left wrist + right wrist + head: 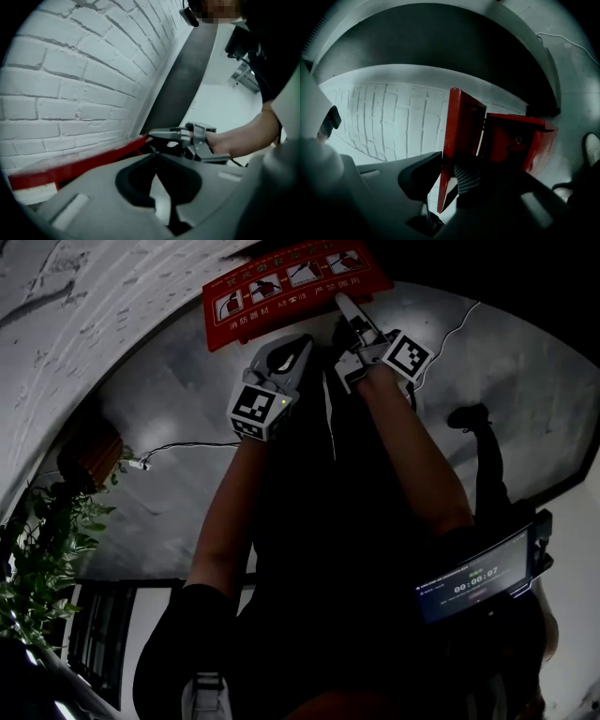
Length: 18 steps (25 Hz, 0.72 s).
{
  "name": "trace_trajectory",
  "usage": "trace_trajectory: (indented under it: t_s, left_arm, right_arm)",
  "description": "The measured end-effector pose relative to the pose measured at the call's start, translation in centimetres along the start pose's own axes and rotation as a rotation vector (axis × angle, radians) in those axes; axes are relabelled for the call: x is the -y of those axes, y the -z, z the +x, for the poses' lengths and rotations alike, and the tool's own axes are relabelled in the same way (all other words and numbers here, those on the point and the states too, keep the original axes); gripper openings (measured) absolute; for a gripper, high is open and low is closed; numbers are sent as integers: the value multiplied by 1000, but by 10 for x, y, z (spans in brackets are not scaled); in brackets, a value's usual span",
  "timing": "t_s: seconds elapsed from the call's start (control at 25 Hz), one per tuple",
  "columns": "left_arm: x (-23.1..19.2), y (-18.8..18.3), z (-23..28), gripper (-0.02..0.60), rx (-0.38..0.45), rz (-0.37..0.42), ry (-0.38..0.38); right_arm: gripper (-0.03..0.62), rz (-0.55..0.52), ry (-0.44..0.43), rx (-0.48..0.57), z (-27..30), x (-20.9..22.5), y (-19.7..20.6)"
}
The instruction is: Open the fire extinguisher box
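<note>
Right tongs (449, 171) tight on red lid (460, 122)

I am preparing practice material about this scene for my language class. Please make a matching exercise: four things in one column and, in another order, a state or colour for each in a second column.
Column one:
1. left gripper
2. right gripper
3. red door
4. brick wall

Column two:
a. painted white
b. jaws closed on the edge of the red door
c. swung away from the box
d. jaws together, nothing between them

Pairs: 1-d, 2-b, 3-c, 4-a.
</note>
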<state>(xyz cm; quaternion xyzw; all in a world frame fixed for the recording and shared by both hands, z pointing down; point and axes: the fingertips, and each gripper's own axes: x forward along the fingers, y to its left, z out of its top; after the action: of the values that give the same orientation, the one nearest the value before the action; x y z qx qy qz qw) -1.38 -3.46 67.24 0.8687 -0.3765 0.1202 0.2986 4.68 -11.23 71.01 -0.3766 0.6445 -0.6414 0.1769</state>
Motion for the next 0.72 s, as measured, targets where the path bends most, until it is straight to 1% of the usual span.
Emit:
trace_trajectory:
  t_s: [0.12, 0.2, 0.32, 0.44, 0.52, 0.72]
  left_arm:
    - [-2, -1, 1, 2, -1, -4, -5]
    - [-2, -1, 2, 2, -1, -5, -8]
    - [-2, 0, 2, 2, -1, -11, -17]
    - [-5, 6, -9, 2, -5, -31, -25]
    - [-12, 15, -17, 2, -3, -20, -39]
    - [-17, 10, -19, 2, 7, -37, -51]
  right_arm:
    - [79, -44, -58, 3, 18, -25, -16]
    - [75, -70, -81, 2, 28, -35, -28]
    - [66, -73, -105, 5, 44, -45, -42]
    - [57, -89, -123, 4, 60, -52, -40]
    - [55, -105, -126, -1, 69, -54, -40]
    - [57, -139, -145, -16, 91, -64, -53]
